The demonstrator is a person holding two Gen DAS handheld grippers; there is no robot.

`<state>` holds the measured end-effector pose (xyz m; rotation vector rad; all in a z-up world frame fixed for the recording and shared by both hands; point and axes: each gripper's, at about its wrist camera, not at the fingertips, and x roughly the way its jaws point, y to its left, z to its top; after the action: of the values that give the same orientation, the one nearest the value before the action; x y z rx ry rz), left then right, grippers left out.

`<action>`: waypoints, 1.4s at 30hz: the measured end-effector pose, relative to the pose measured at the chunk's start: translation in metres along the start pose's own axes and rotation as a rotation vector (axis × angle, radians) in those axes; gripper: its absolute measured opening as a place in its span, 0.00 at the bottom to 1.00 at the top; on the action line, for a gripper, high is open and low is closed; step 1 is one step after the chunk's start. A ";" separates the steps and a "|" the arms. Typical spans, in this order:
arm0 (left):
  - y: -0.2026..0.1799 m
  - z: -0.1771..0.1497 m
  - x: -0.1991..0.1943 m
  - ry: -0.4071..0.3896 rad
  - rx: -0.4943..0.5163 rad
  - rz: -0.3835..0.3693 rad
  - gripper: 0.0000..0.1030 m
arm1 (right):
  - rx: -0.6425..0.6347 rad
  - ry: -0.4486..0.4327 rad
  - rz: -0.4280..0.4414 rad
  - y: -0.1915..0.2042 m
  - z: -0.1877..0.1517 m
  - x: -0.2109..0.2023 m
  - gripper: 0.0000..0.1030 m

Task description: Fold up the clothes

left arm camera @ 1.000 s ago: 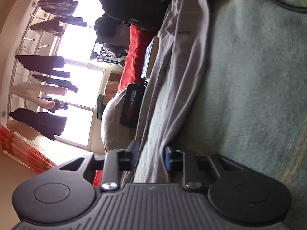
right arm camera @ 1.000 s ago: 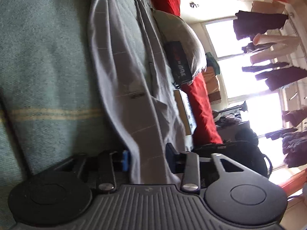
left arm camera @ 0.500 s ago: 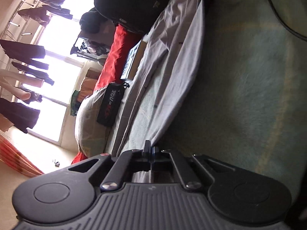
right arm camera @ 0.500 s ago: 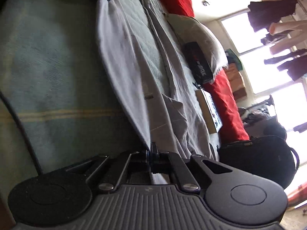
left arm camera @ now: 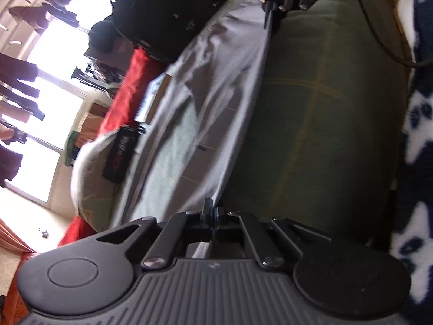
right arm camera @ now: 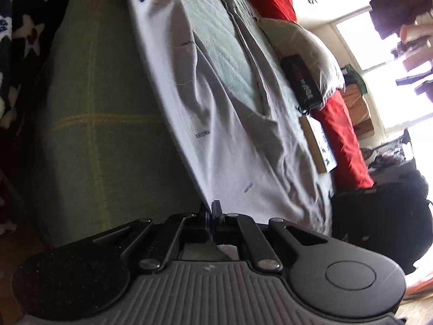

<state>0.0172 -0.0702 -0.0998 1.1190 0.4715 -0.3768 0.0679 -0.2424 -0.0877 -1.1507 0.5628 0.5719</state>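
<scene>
A grey garment (left arm camera: 216,103) with thin checked lines lies stretched along a green blanket (left arm camera: 324,124) on a bed, its near edge lifted. The left gripper (left arm camera: 212,216) is clamped on one end of that edge, the right gripper (right arm camera: 212,214) on the other. Only the left view shows a blurred black bag (left arm camera: 162,13) up close; the lettering on the black box (right arm camera: 301,81) is unreadable.

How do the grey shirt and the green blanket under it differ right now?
The grey shirt is pale and creased, its near edge lifted taut between the left claw and the right claw; the green blanket is darker, with thin yellow stripes, lying flat and ungripped. Both are cloth on the bed.
</scene>
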 end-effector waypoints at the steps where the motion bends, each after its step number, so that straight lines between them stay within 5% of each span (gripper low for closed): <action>1: -0.002 -0.001 0.000 0.006 -0.001 -0.010 0.00 | 0.026 -0.002 0.012 0.000 -0.002 0.000 0.08; 4: -0.005 -0.005 -0.002 0.049 -0.020 -0.021 0.09 | 0.122 -0.012 0.049 -0.006 -0.011 -0.004 0.13; 7: 0.007 -0.012 -0.013 0.058 -0.074 -0.025 0.11 | 0.302 -0.038 0.096 -0.025 -0.028 -0.018 0.29; 9: 0.021 -0.018 -0.020 0.072 -0.134 -0.022 0.11 | 0.484 -0.055 0.145 -0.046 -0.049 -0.023 0.42; 16: 0.082 -0.022 -0.012 0.066 -0.513 -0.007 0.13 | 1.325 -0.087 0.274 -0.129 -0.167 0.015 0.49; 17: 0.087 -0.020 -0.010 0.057 -0.559 -0.007 0.20 | 1.444 -0.106 0.288 -0.138 -0.187 0.023 0.54; 20: 0.091 -0.007 -0.001 0.014 -0.657 -0.052 0.35 | 1.660 -0.171 0.337 -0.149 -0.222 0.046 0.58; 23: 0.083 0.007 0.002 -0.037 -0.713 -0.101 0.35 | 1.835 -0.233 0.378 -0.157 -0.248 0.069 0.58; 26: 0.077 0.021 0.005 -0.073 -0.741 -0.113 0.37 | 1.893 -0.256 0.353 -0.162 -0.249 0.085 0.48; 28: 0.074 0.027 0.006 -0.090 -0.762 -0.106 0.39 | 1.870 -0.186 0.303 -0.164 -0.240 0.088 0.09; 29: 0.073 0.030 0.006 -0.099 -0.773 -0.102 0.41 | 1.858 -0.157 0.289 -0.163 -0.236 0.086 0.04; 42: 0.058 0.022 -0.007 -0.110 -0.844 -0.115 0.45 | 1.817 -0.096 0.217 -0.113 -0.244 -0.004 0.04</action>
<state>0.0449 -0.0667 -0.0437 0.2525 0.5260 -0.2902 0.1133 -0.5074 -0.0836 0.6575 0.8006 0.1056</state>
